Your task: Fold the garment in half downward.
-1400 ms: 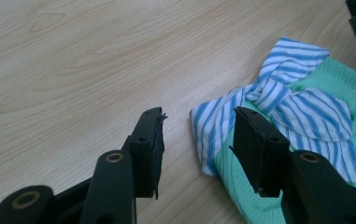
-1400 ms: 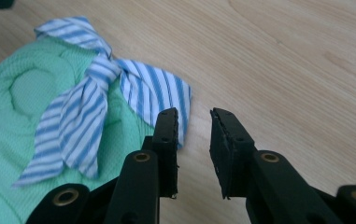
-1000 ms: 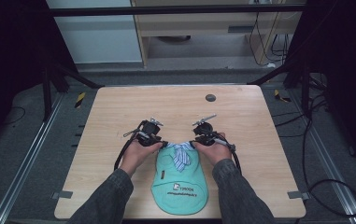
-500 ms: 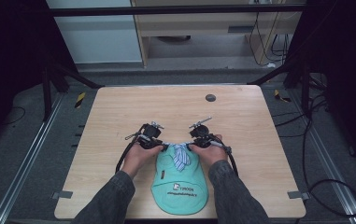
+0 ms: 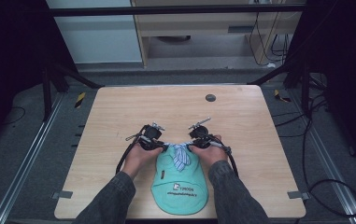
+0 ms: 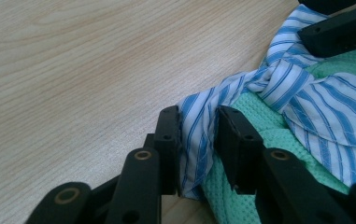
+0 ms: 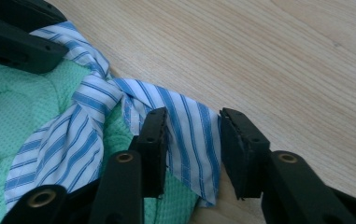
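Lying at the wooden desk's (image 5: 119, 112) near edge, the mint-green knitted cap (image 5: 179, 186) carries a knotted blue-striped cloth tie (image 5: 181, 156); the left gripper's (image 6: 198, 140) closing jaws flank one end, the right gripper's (image 7: 192, 142) the other, neither yet pressing.

From above, my table (image 5: 175, 112) is evenly lit with a soft, pale sheen on the far half, while the floor and both side edges fall into near-black. That picture is soft and grainy. My 2 gripper views are bright and diffuse, with faint shadows under the striped cloth (image 6: 199, 135); their near black parts blur slightly.
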Motion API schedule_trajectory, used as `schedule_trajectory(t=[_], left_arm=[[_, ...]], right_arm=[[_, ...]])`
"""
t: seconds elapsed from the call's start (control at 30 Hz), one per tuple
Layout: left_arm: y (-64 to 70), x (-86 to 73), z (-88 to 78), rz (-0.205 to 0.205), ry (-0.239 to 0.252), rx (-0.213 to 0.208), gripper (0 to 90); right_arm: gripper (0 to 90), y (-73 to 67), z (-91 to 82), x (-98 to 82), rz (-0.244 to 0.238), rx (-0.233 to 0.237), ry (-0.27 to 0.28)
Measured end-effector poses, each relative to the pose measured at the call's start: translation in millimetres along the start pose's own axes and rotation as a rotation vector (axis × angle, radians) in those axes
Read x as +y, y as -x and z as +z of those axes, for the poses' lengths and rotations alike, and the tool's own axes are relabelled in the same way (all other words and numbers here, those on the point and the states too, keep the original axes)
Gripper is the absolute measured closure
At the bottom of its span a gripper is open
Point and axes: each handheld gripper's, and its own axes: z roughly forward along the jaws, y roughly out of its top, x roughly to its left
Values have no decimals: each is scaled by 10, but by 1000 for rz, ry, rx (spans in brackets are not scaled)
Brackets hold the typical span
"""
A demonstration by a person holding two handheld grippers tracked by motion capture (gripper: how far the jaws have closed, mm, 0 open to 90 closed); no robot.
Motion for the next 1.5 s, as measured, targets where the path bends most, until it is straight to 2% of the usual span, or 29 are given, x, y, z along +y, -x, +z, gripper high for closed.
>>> schedule_trajectory(t=[0.1, 0.23, 0.3, 0.37, 0.47, 0.87, 1.07, 1.23, 1.5], left_arm=[[-1, -11, 2, 6, 8, -5, 740], [8, -15, 7, 19, 12, -17, 787], [13, -13, 5, 22, 14, -17, 818], [19, -2, -1, 40, 13, -8, 833], [17, 23, -40, 46, 23, -5, 841], [81, 181, -324, 101, 75, 9, 849], [85, 269, -442, 116, 99, 8, 852], [97, 333, -510, 128, 110, 13, 854], [114, 387, -628, 144, 134, 22, 855]], right_arm=[[729, -23, 0, -6, -9, 9, 3], [791, -37, -2, -16, -6, 21, 7], [820, -42, -8, -20, -23, 20, 10], [827, -54, -24, -19, -33, 15, 15], [832, -70, -74, -17, -47, 14, 35], [832, -78, -364, 34, -76, 15, 108], [832, -65, -497, 78, -84, 20, 145], [832, -48, -610, 126, -108, 17, 168], [835, -54, -700, 180, -144, 7, 186]])
